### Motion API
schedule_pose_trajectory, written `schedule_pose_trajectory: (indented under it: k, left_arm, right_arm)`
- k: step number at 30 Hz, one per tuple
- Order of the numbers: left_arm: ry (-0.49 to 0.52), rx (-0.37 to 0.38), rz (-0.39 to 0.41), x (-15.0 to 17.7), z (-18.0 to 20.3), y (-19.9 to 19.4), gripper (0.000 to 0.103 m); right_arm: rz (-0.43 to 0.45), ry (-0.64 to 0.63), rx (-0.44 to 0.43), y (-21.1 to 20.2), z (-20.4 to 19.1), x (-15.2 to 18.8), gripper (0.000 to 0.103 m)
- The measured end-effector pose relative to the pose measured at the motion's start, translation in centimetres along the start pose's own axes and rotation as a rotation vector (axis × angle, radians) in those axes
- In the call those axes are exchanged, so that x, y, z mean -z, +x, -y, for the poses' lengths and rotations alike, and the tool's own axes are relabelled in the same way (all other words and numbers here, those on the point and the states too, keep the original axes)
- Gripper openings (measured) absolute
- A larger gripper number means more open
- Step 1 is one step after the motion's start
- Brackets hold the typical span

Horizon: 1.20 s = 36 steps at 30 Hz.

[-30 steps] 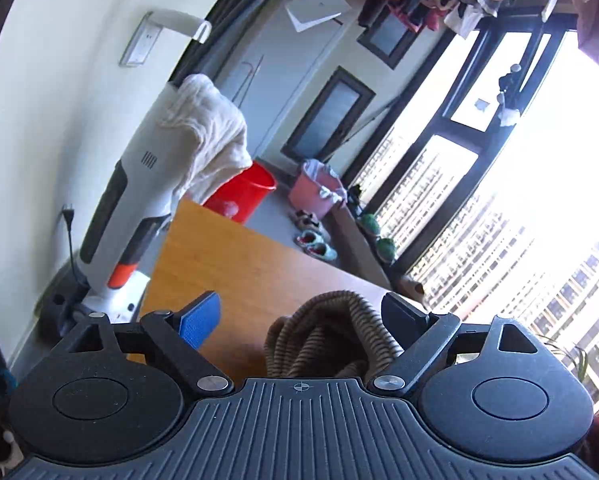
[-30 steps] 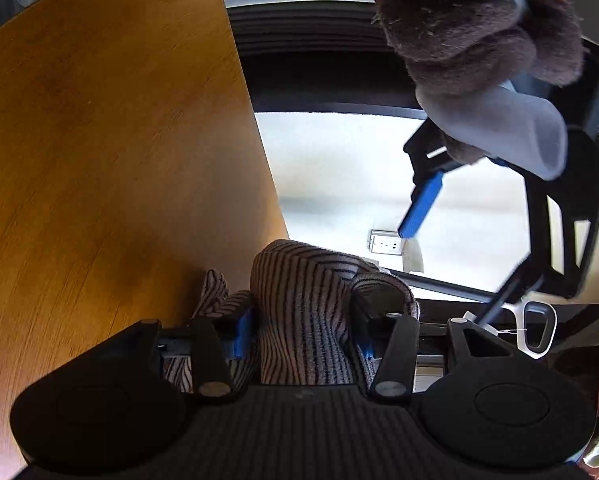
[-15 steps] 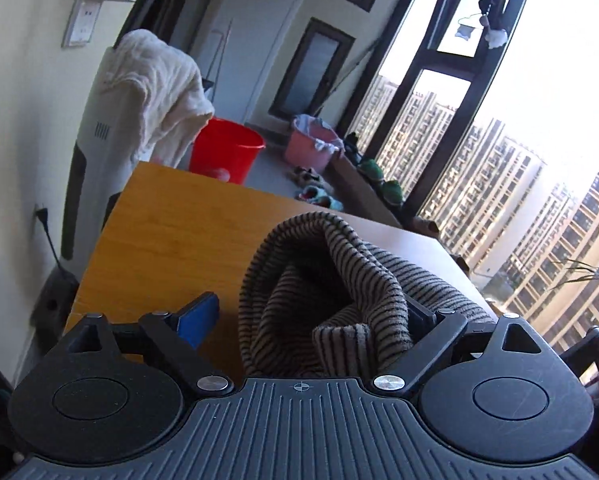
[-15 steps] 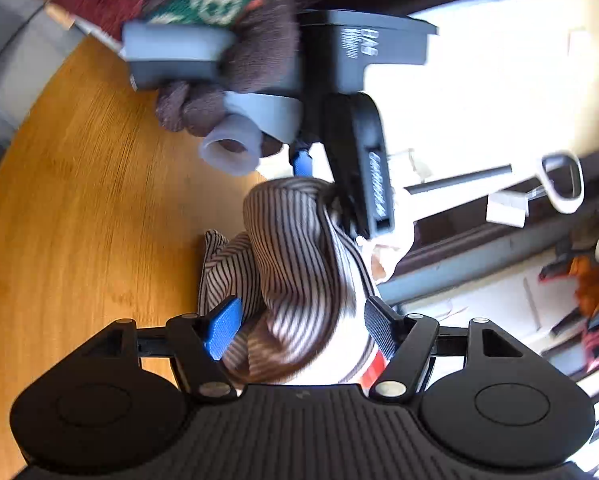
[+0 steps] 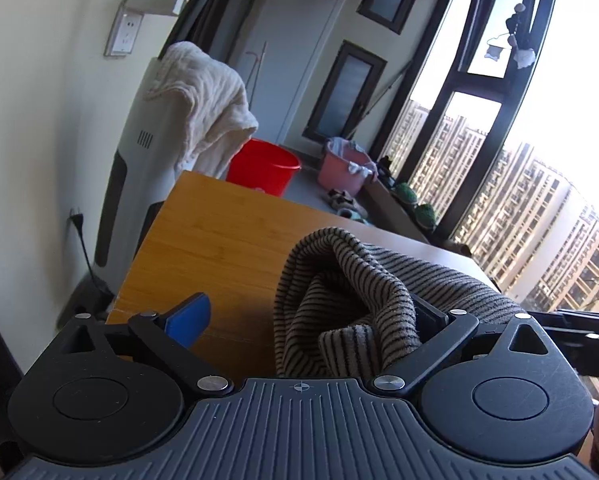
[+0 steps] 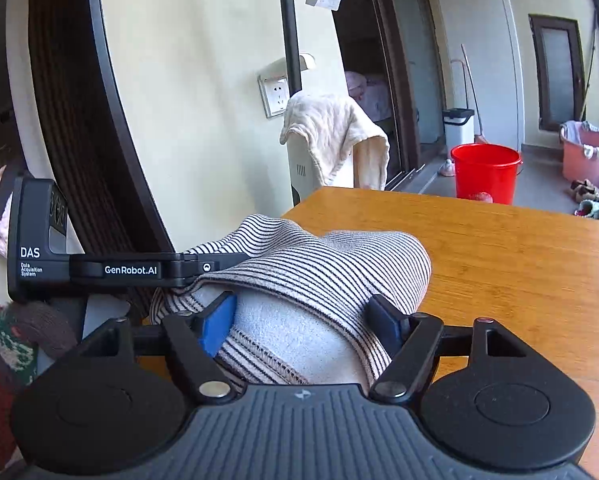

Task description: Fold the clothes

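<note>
A brown-and-black striped knit garment (image 5: 379, 280) lies bunched on the wooden table (image 5: 219, 240), draped over the right finger of my left gripper (image 5: 305, 316). Those jaws are opening wide, and the blue left pad (image 5: 187, 318) stands free of the cloth. In the right wrist view the same garment (image 6: 319, 264) shows its pale lining and bulges between the fingers of my right gripper (image 6: 301, 322). These jaws are opening too, with the cloth lying loosely against both fingers. The left gripper's black casing (image 6: 35, 252) reaches in from the left, its fingertips hidden under the fabric.
A white appliance with a cream towel (image 5: 203, 96) stands past the table's far end. On the floor behind it are a red bucket (image 6: 485, 172) and a pink basket (image 6: 583, 152). A gloved hand (image 6: 3, 340) holds the left gripper. Tall windows (image 5: 499, 120) line the right.
The right view rolled from sideways to upright and its jaws widened around the striped garment. The left gripper sank toward the table, and more garment now hangs over its right finger.
</note>
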<state>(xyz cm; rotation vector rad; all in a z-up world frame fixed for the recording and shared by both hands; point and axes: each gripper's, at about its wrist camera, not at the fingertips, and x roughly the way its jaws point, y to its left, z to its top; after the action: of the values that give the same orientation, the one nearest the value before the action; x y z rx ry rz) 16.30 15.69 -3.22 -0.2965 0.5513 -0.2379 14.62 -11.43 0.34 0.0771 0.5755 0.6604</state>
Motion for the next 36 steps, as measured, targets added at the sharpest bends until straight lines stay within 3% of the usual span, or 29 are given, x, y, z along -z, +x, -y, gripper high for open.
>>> schedule_pose_trajectory:
  k: [4,6,9,12,14,17,21,24,25,28,31,36]
  left_arm:
    - [-0.077,0.037,0.015,-0.1,-1.2,-1.8,0.1]
    - [-0.086,0.035,0.072,-0.7,-0.9,-3.8,0.094]
    - [-0.071,0.085,0.15,-1.4,0.3,-7.0,0.093]
    - [-0.003,0.08,0.096,-0.7,2.0,-6.8,0.089]
    - [0.045,0.021,0.019,0.8,2.5,-4.9,0.086]
    - [-0.004,0.023,-0.014,2.3,1.7,-3.5,0.093]
    - [0.06,-0.065,0.035,2.3,1.7,-3.3,0.097]
    - [0.07,-0.094,0.055,2.1,1.7,-3.0,0.097]
    - [0.063,-0.092,0.057,2.0,1.7,-2.8,0.097]
    - [0.071,-0.12,0.069,1.8,1.9,-1.5,0.097]
    - [0.022,-0.103,0.057,1.0,1.0,-0.7,0.098]
    - [-0.022,-0.054,0.11,-0.2,1.0,-4.2,0.091]
  right_arm:
    - [-0.003,-0.075,0.027,-0.2,-1.5,1.4,0.073]
    - [-0.003,-0.079,0.034,-0.9,-2.3,1.3,0.073]
    - [0.008,-0.084,0.049,-1.3,-2.5,1.2,0.077]
    - [0.001,-0.101,0.047,-2.4,-2.6,1.2,0.083]
    - [0.005,-0.112,0.056,-3.8,-2.4,0.7,0.086]
    - [0.054,-0.09,0.074,-5.5,-1.6,-0.8,0.103]
    - [0.097,-0.003,0.105,-4.8,-0.5,-3.0,0.103]
    - [0.025,-0.095,0.172,-1.2,-1.1,-1.5,0.103]
    - [0.052,-0.105,0.186,-0.5,-1.0,-0.7,0.103]
    - [0.033,0.044,0.15,0.5,0.9,-0.8,0.103]
    - [0.016,0.077,0.129,0.9,1.7,-1.0,0.103]
    - [0.039,0.02,0.166,1.1,0.6,-0.1,0.103]
